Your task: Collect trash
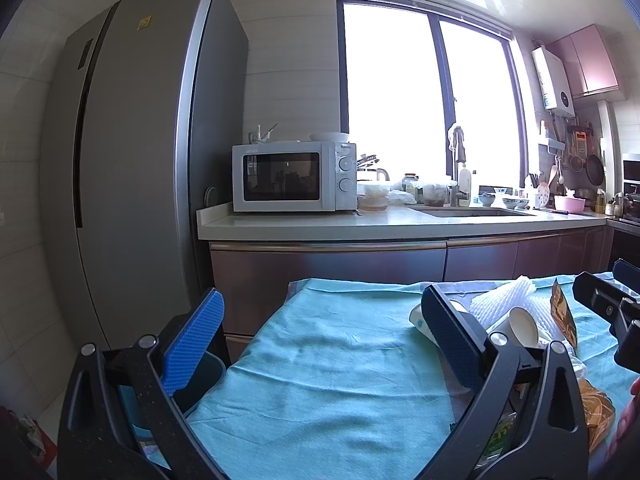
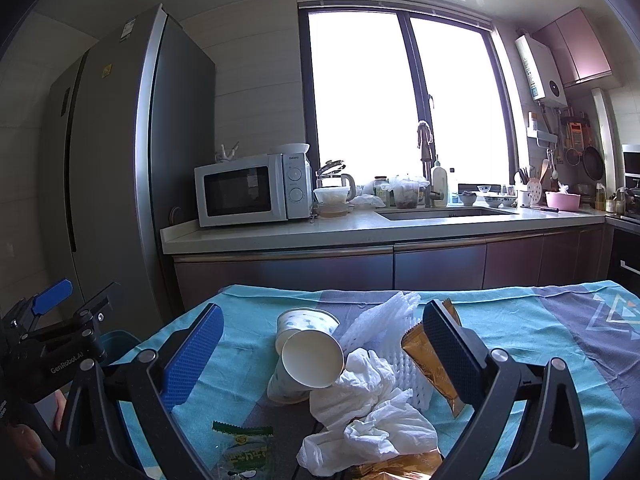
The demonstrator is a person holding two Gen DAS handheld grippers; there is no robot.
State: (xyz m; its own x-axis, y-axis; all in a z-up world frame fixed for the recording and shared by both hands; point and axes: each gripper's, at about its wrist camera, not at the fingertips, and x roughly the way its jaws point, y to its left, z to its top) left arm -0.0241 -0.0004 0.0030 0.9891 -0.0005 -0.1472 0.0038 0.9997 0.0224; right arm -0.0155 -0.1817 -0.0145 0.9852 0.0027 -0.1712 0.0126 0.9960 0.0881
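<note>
Trash is lying in a loose heap on the teal tablecloth (image 1: 328, 360), off to the right of where we are looking from the left wrist view. Our left gripper (image 1: 320, 344) is hovering wide open over bare cloth, gripping nothing; a paper cup (image 1: 520, 326) is peeking out behind its right finger. The bin (image 1: 208, 368) is sitting just beside the table's left edge. Risk here: sweeping right blind, that finger is liable to knock the cups off.

From the right wrist view, our right gripper (image 2: 324, 354) is also spread wide and empty, framing the heap: two paper cups (image 2: 310, 352), crumpled tissue (image 2: 368, 408), white foam netting (image 2: 380, 320), a gold wrapper (image 2: 430, 364), a green snack packet (image 2: 244, 448). Everything is overlapping, so closing now is likely catching tissue plus cup, dragging cloth, or rolling a cup away.
</note>
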